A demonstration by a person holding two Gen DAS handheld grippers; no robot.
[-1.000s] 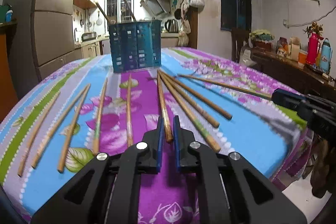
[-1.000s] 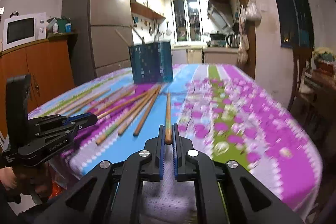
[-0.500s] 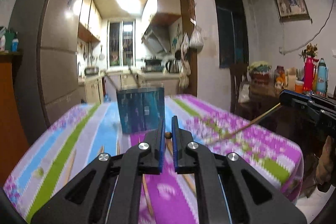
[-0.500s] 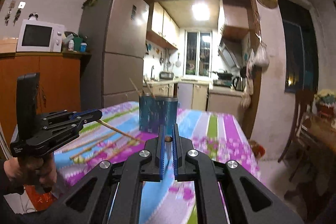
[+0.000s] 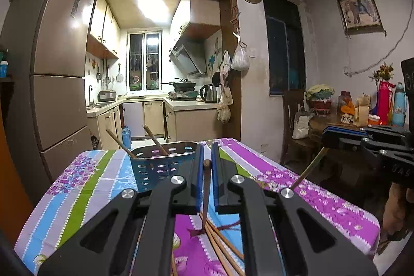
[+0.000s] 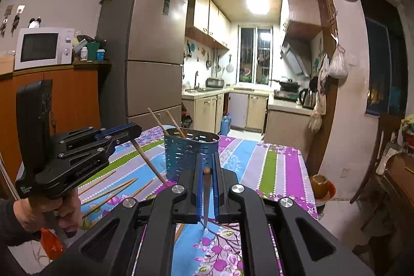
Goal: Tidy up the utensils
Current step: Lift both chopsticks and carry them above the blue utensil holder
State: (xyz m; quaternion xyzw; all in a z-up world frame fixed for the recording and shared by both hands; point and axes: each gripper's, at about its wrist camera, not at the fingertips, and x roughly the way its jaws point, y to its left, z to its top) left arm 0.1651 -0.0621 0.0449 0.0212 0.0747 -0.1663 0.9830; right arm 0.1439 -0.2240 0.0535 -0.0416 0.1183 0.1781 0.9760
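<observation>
Both sets of jaws are pinched narrow, each holding one wooden chopstick. Left gripper grips a brown chopstick hanging tip-down above the bench; right gripper holds its chopstick likewise. Ahead stands the blue perforated utensil holder, two chopsticks already inside. More loose chopsticks lie on the floral cloth.

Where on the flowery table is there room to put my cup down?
Best spot: the striped cloth right of the blue holder, toward the table's right edge, bare in the right wrist view. The left side is crowded with loose chopsticks. Both grippers, left gripper and right gripper, hold chopsticks up near the middle.
</observation>
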